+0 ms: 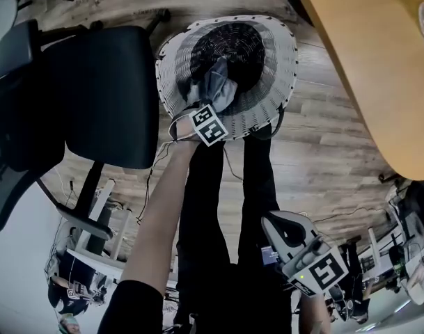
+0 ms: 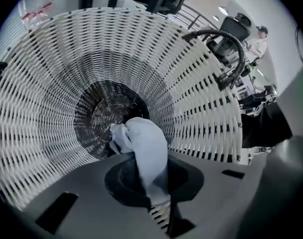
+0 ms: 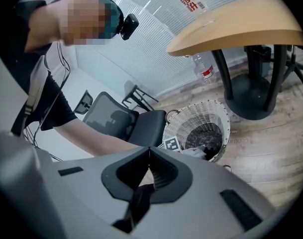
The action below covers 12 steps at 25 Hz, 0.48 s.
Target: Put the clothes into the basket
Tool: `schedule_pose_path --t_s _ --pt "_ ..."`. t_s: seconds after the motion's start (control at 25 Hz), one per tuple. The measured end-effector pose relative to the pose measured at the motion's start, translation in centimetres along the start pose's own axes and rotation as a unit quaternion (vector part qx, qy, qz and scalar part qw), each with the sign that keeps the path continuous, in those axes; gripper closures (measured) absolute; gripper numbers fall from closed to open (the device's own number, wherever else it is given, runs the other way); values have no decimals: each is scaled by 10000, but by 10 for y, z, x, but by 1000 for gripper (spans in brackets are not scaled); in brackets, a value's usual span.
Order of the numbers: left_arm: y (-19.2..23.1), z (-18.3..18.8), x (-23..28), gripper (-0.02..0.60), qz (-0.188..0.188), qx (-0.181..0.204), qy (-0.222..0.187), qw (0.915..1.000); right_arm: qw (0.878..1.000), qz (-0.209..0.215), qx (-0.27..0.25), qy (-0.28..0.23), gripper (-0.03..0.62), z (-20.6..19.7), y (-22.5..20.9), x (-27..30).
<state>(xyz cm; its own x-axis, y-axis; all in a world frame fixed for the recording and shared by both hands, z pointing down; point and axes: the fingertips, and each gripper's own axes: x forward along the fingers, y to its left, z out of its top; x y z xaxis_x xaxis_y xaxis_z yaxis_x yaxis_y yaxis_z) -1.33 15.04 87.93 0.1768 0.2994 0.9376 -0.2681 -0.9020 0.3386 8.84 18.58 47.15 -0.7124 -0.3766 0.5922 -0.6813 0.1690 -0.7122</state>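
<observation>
A white wicker basket [image 1: 271,82] with a dark bottom stands on the wood floor. My left gripper [image 1: 213,110] hangs over its near rim, pointing steeply down into it. Its jaws are shut on a light blue-grey cloth [image 1: 217,82]. In the left gripper view the cloth [image 2: 144,143] bunches up from between the jaws of the left gripper [image 2: 158,203], in front of the basket's woven wall [image 2: 51,83]. My right gripper [image 1: 295,239] is low at the right, away from the basket. In its own view the right gripper [image 3: 150,156] is shut with no cloth showing, and the basket [image 3: 218,114] lies ahead.
A black office chair [image 1: 93,96] stands just left of the basket. A wooden table [image 1: 365,61] overhangs at the right, its dark base [image 3: 251,98] beside the basket. A water bottle [image 3: 203,68] shows behind. The person's dark trouser legs [image 1: 212,207] are below the basket.
</observation>
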Motion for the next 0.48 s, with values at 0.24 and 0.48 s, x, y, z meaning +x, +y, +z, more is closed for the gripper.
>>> schedule_pose_path --t_s 0.24,0.48 --pt "-4 -7 30 525 -131 335 494 9981 9999 -52 107 31 577 -3 -12 -2" --pt "-4 -8 47 525 -188 612 770 9950 9997 -103 210 112 577 -9 -23 -3"
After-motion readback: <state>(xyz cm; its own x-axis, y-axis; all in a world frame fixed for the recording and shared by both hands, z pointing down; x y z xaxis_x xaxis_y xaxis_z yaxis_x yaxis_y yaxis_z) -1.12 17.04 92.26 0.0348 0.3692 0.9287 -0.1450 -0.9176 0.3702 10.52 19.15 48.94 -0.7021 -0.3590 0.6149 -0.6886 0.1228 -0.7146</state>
